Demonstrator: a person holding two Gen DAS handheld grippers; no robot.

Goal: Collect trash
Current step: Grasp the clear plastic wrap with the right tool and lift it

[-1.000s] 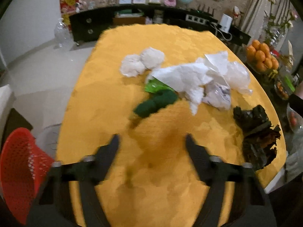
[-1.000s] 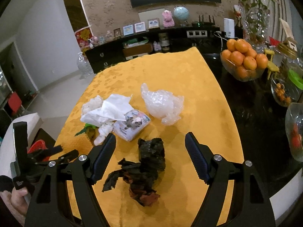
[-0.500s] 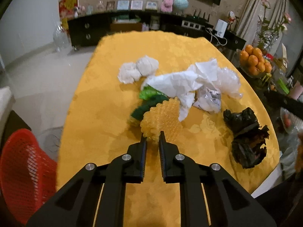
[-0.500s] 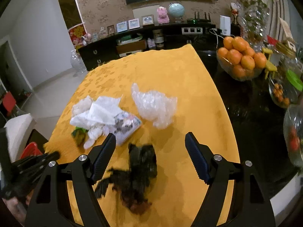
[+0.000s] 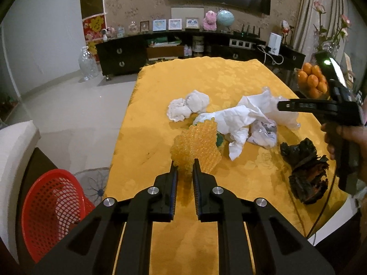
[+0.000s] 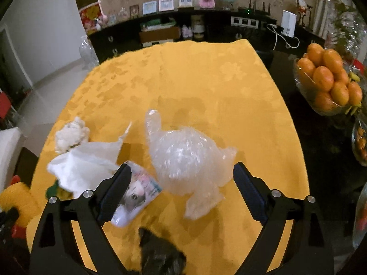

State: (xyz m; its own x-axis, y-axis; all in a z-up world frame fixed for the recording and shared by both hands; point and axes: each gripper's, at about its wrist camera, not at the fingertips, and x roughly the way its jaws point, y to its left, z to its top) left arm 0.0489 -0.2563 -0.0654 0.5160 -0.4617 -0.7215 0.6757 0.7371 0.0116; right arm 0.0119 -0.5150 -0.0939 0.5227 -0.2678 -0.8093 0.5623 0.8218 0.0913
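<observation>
Bubble wrap in left hand-held gripper

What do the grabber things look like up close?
Both are matte black plastic. The left gripper has two flat arms with round silver screws and ridged, bluish-edged jaws. The right gripper looks the same. Seen from the left camera, it has a pistol-style handle, a glowing device on top, and a thin cable hanging down.

Bare yellow-clothed worktop is left open beyond the crumpled clear plastic bag. Passage leftward is blocked by crumpled white paper; a glass bowl of oranges crowds the right edge.
</observation>
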